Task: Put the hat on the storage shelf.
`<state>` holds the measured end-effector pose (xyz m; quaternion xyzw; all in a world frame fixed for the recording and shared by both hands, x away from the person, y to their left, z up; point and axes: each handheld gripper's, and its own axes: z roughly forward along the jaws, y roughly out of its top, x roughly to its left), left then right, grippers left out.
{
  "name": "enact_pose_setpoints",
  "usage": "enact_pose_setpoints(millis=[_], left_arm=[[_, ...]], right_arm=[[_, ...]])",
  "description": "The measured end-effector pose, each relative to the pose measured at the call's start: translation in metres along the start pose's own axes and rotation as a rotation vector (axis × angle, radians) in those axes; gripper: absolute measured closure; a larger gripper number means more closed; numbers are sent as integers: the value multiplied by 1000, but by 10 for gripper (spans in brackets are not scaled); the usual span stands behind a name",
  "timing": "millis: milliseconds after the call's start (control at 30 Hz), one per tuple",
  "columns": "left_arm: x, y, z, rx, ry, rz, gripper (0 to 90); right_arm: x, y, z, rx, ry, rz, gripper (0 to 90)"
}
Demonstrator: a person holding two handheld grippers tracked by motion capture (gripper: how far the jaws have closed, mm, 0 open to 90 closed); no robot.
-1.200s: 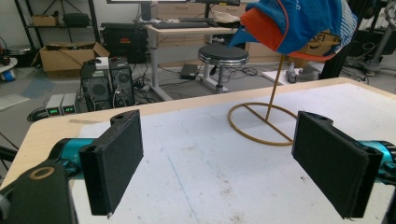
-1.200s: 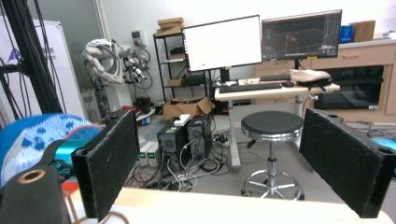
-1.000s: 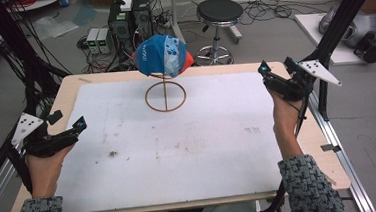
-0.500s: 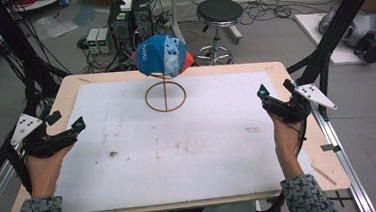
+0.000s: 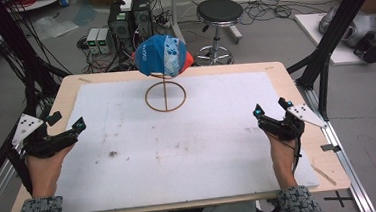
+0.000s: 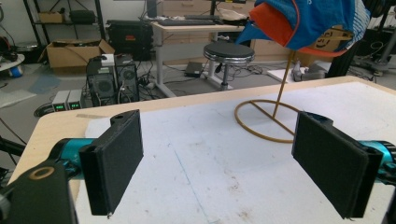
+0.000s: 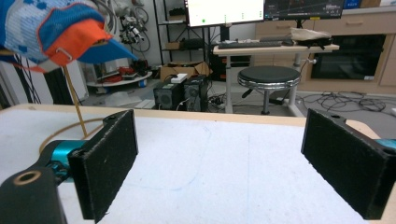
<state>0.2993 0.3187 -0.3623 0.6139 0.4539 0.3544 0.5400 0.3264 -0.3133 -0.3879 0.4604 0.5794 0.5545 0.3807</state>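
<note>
A blue and white cap (image 5: 162,56) with an orange patch hangs on a thin stand whose brown ring base (image 5: 165,96) rests on the white mat at the far middle. The cap (image 6: 308,21) appears at the upper right of the left gripper view, and the cap (image 7: 51,28) at the upper left of the right gripper view. My left gripper (image 5: 67,125) is at the table's left edge, open and holding nothing. Open too, my right gripper (image 5: 272,107) is near the right edge with nothing between its jaws. Both are well short of the stand.
A white mat (image 5: 198,135) covers most of the wooden table (image 5: 295,86). Black frame posts (image 5: 332,46) rise at both sides. Behind the table are a round stool (image 5: 218,13), computer towers (image 5: 129,17) and cables on the floor.
My right gripper has drawn back toward the near side along the right edge, staying open. The left gripper has kept its place.
</note>
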Motion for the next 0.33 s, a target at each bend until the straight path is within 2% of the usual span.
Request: enact_pose_setpoints(millis=[333], left_arm=[[3,0,-1,-4,5,-3,167]], right_arm=[[-2,-4,-2,1,1,14,100]])
